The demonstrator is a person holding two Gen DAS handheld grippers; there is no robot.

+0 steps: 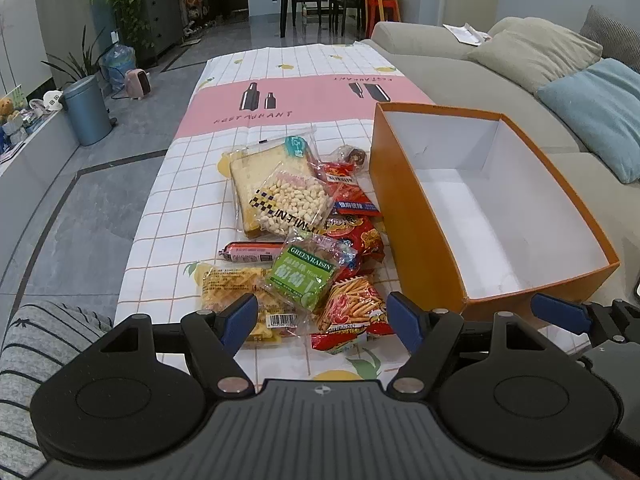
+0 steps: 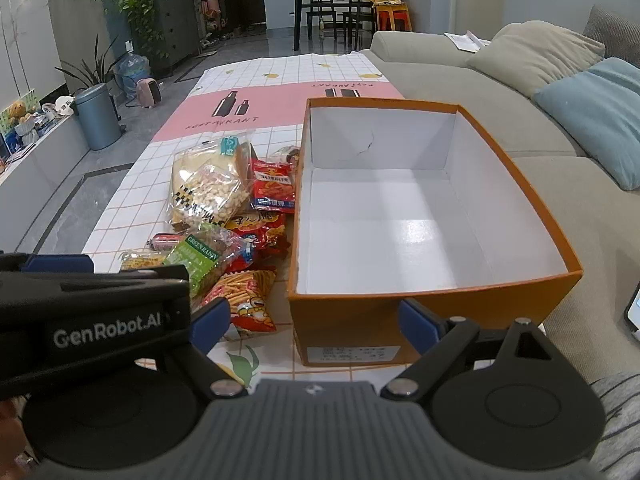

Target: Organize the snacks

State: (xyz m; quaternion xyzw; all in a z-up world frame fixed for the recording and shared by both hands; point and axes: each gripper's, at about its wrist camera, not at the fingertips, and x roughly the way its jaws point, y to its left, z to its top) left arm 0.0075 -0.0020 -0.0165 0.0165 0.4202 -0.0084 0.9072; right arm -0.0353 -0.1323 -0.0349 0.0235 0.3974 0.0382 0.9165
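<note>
Nothing has gone into the orange box (image 2: 352, 320) yet: its white inside is bare, so I judge the sorting is at its very start, with the first pick not yet made. All the snacks lie in a loose heap on the worktop (image 1: 168, 208) just left of the box, some overlapping. Nearest the box's front corner is the packet of stick crisps (image 1: 352, 304); beside it, further from the box, sits the green raisin packet (image 1: 304, 276), partly over a yellow packet with a barcode (image 1: 236, 292). Behind these, a red sausage (image 1: 252, 252) lies crosswise, then the bag of peanuts (image 1: 292, 200) resting on a wrapped slice of bread (image 1: 256, 176), with red spicy-snack packets (image 1: 352, 196) pressed against the box's left wall. The left gripper (image 1: 322, 318) hovers low over the near end of the heap, its jaws spread wide and holding nothing. The right gripper (image 2: 316, 324) faces the box's front wall, its jaws likewise wide apart and empty. The next move probably calls for the left gripper to drop onto one of the near packets, the raisins or stick crisps, pinch a crinkled edge without dragging its neighbours, then carry it rightward over the box wall.
</note>
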